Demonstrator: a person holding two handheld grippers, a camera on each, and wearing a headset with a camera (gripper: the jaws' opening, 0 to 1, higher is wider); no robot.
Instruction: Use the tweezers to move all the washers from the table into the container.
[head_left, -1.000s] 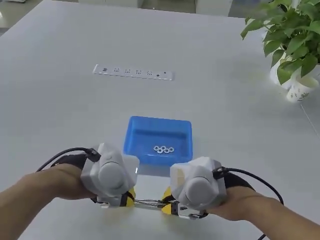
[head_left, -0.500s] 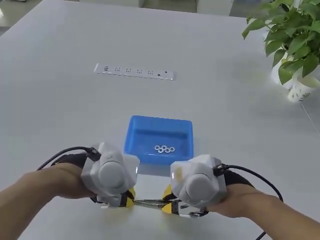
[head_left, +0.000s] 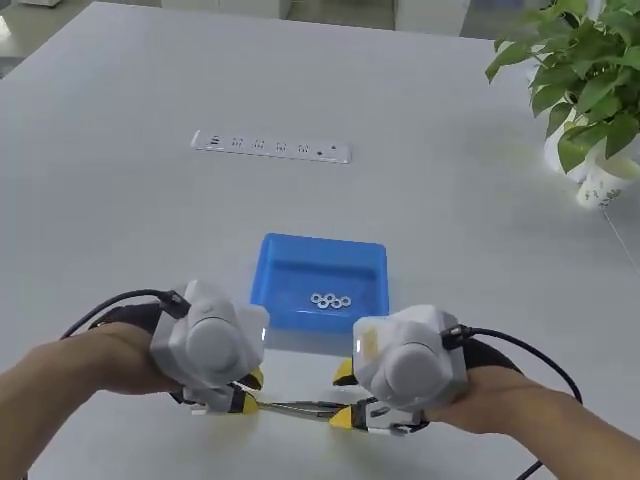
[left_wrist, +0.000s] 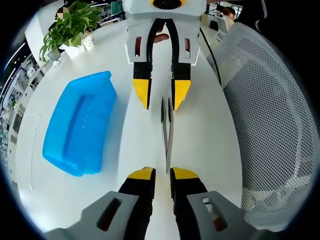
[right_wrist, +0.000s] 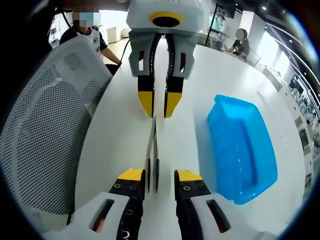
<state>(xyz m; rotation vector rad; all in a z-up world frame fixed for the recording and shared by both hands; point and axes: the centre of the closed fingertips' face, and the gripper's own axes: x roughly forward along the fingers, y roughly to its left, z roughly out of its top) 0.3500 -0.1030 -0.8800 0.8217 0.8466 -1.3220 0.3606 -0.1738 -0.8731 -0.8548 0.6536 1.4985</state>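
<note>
Lying on table (head_left: 450, 250), tweezers (head_left: 295, 406): one end between parted right tongs (right_wrist: 160, 177), other just ahead of slightly parted left tongs (left_wrist: 163, 175).

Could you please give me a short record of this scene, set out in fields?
container: blue, on the table
washers: small cluster inside the container
tweezers: span between the left gripper and the right gripper, one end at each one's jaws
grip: cannot tell whether either gripper clamps them
background: power strip; potted plant at far right
</note>
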